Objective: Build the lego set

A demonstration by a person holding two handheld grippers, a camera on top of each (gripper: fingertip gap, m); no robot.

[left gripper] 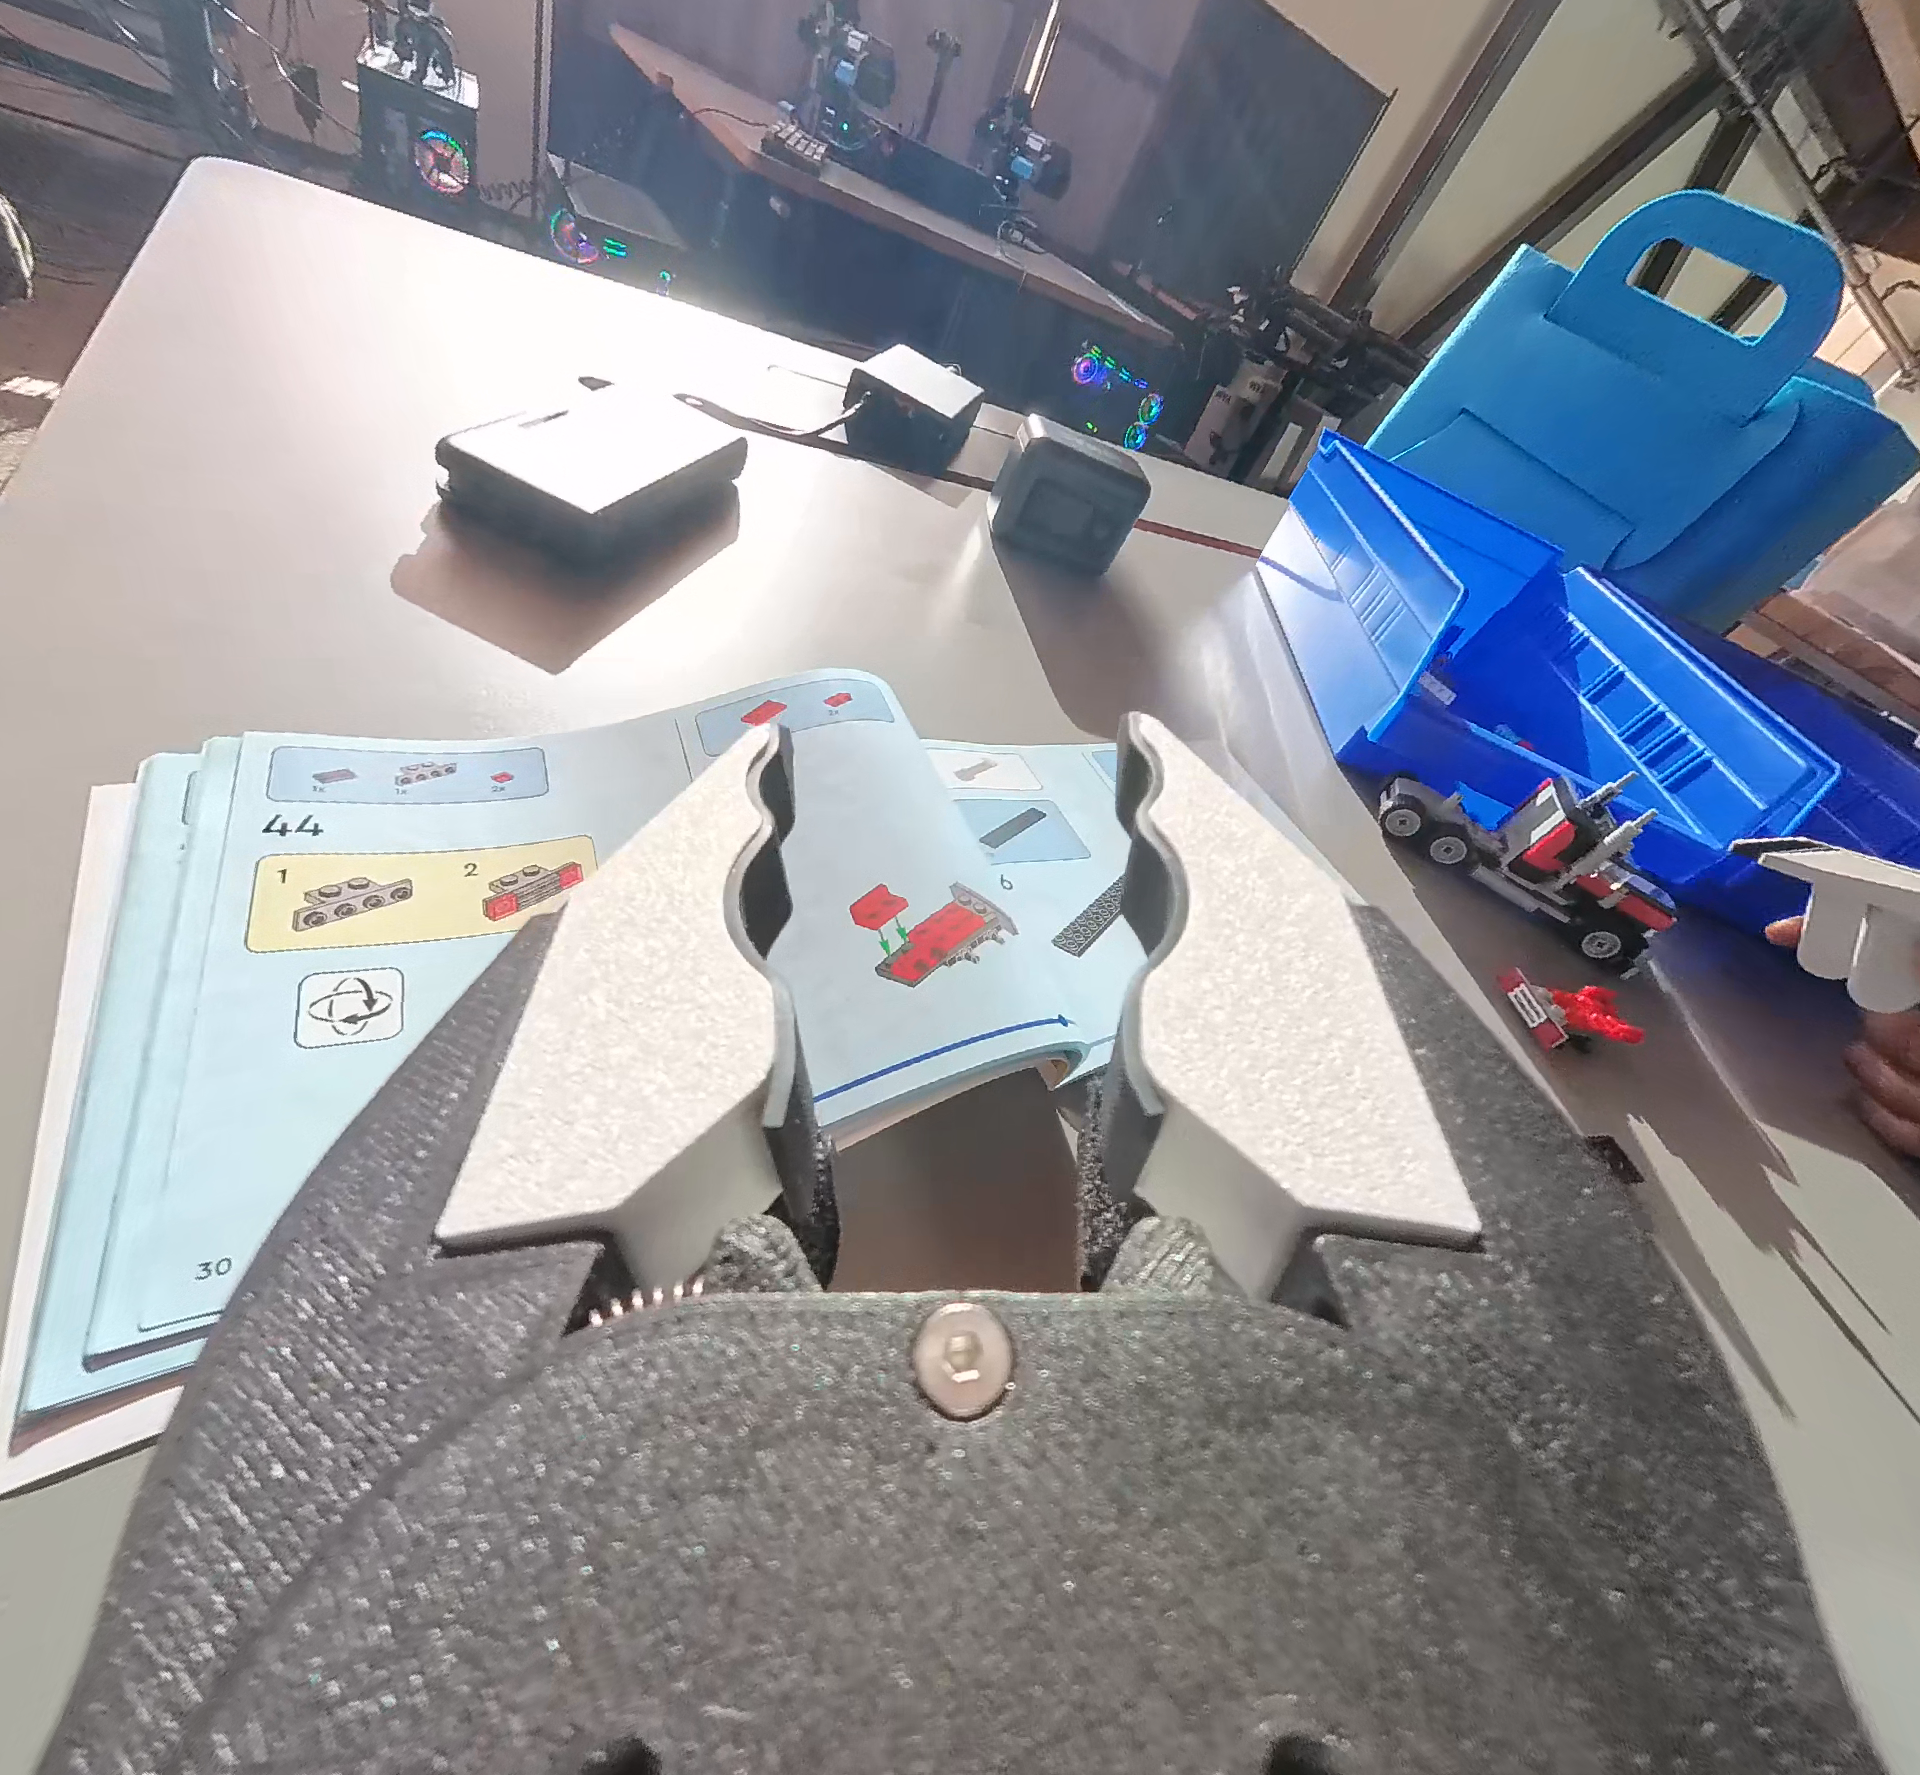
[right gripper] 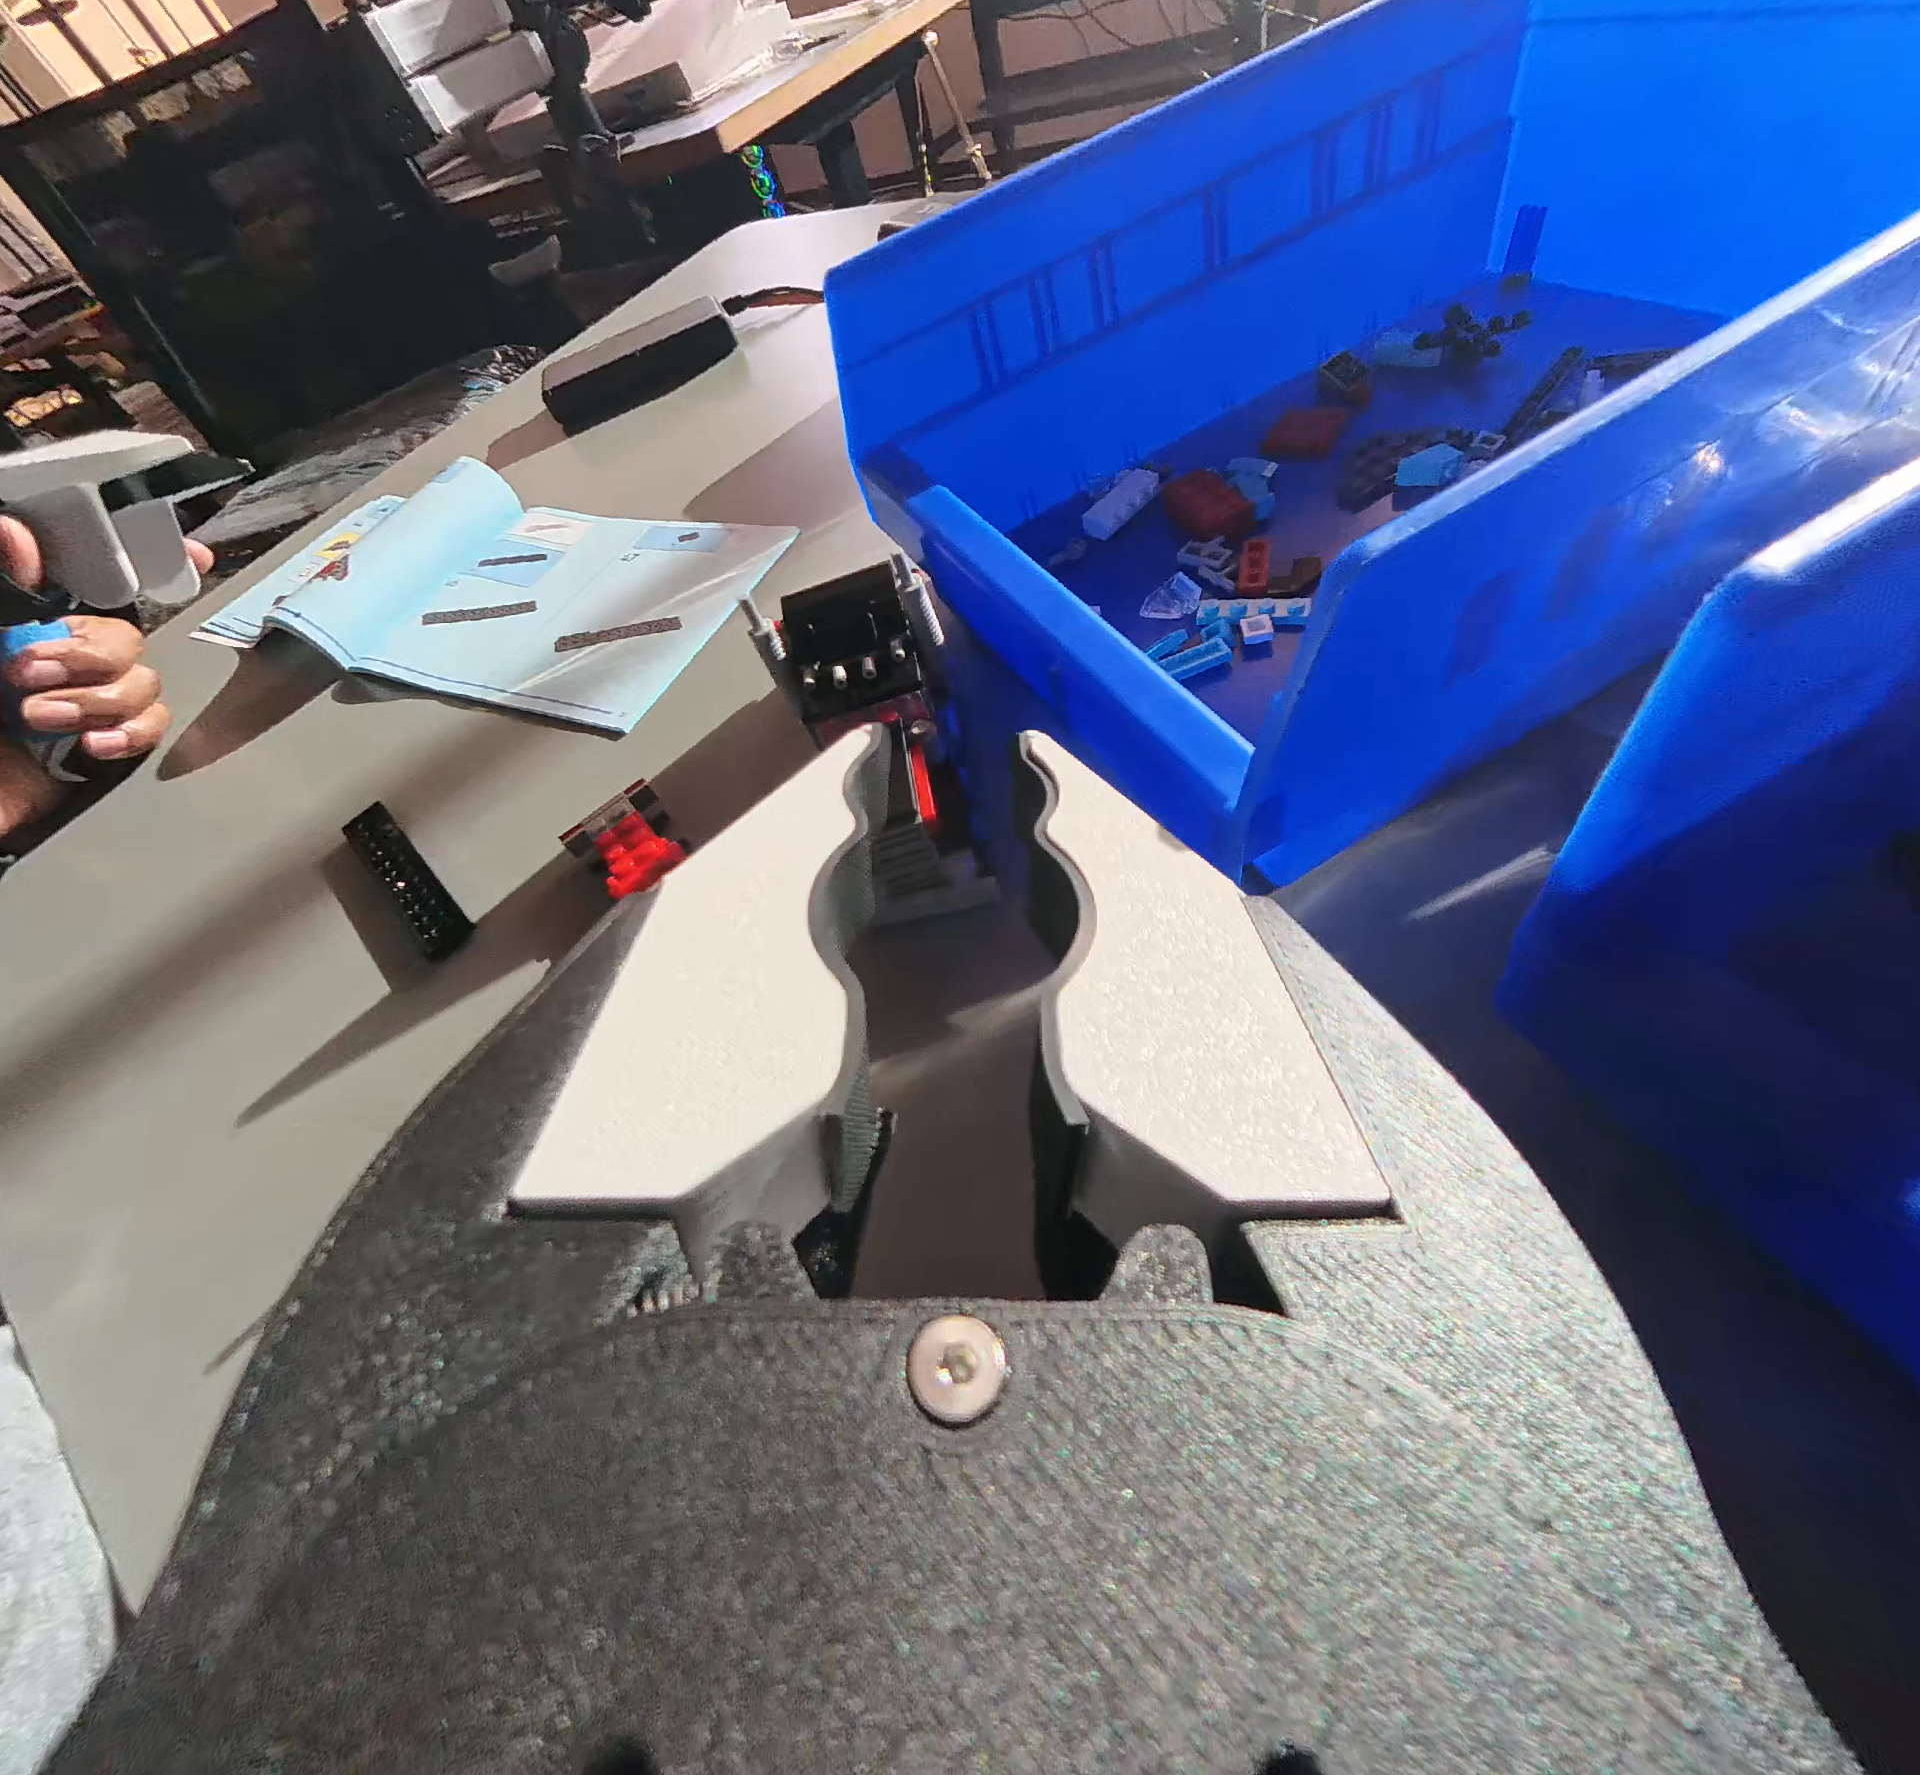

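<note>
My left gripper (left gripper: 951, 749) is open and empty, held above the open instruction booklet (left gripper: 416, 894), whose middle page curls up. A partly built red, black and grey truck (left gripper: 1538, 852) stands to the right against the blue bin (left gripper: 1507, 624). A small red assembly (left gripper: 1574, 1017) lies in front of it. My right gripper (right gripper: 951, 749) is open and empty, its tips on either side of the truck (right gripper: 862, 655), just behind it. The red assembly (right gripper: 623, 842) and a long black plate (right gripper: 405, 878) lie to the left. The booklet (right gripper: 520, 603) lies beyond.
The blue bin (right gripper: 1091, 375) holds several loose bricks (right gripper: 1226, 530). A second blue bin (right gripper: 1714, 842) stands at the right. A black case (left gripper: 592, 468), a black box (left gripper: 909, 400) and a grey cube (left gripper: 1070, 504) sit far back on the grey table (left gripper: 260, 499). A blue foam bag (left gripper: 1662, 375) stands behind the bin. One gripper's finger ends stand about 40 centimeters off the other's. About 20 centimeters separates my right fingertips from the long black plate (right gripper: 405, 878).
</note>
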